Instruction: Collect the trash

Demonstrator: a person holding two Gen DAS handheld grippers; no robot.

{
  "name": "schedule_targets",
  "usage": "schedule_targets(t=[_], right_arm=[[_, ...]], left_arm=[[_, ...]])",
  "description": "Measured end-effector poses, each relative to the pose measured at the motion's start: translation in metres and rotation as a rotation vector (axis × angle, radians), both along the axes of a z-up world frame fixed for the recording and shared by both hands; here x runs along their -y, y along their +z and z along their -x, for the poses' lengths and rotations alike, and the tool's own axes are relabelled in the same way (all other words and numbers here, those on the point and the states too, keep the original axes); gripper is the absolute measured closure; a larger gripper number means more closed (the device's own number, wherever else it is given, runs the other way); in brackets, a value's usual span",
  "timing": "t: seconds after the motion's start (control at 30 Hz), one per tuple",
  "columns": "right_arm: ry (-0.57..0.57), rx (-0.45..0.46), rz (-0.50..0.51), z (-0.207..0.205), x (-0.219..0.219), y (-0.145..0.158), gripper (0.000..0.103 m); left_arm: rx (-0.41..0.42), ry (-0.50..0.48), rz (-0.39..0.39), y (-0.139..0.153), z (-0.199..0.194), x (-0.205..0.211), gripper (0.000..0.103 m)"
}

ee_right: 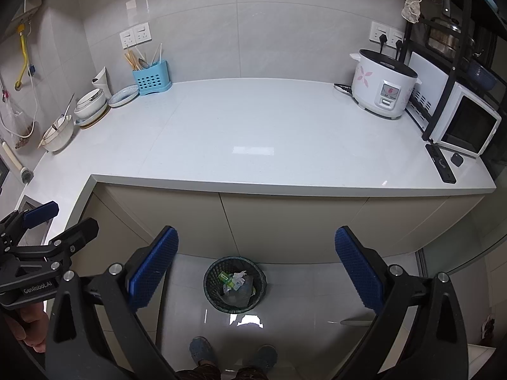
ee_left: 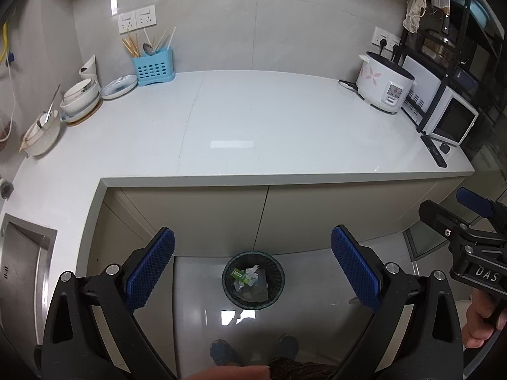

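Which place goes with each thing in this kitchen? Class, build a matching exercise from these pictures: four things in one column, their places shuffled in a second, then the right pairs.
Things
1. waste basket
2. rice cooker
3. blue utensil holder
4. black remote

Places
A. back left of the countertop, below the sockets
B. on the floor before the cabinets
C. front right corner of the countertop
D. back right of the countertop, beside the oven

Pairs: 1-B, 2-D, 3-A, 4-C

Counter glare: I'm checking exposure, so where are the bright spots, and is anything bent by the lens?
Left wrist view: a glare patch on the counter, whose front edge bows. Right wrist view: glare on the counter and floor; edges curve too.
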State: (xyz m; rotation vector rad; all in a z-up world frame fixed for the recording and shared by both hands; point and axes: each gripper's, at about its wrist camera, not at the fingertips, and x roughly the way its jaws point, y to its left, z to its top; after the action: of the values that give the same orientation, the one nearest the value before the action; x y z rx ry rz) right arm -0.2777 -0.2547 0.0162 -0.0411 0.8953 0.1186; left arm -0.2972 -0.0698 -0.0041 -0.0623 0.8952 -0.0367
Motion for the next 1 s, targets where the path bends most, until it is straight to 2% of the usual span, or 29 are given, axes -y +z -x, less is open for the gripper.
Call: schedule_targets(t=[1.0], right_arm=[[0.014, 0.004, 0.005, -0.0046, -0.0047, -0.0004, 0.008]], left_arm=[[-0.008, -0.001, -0.023, 0.0039, -0.0048, -0.0009, 0.006]])
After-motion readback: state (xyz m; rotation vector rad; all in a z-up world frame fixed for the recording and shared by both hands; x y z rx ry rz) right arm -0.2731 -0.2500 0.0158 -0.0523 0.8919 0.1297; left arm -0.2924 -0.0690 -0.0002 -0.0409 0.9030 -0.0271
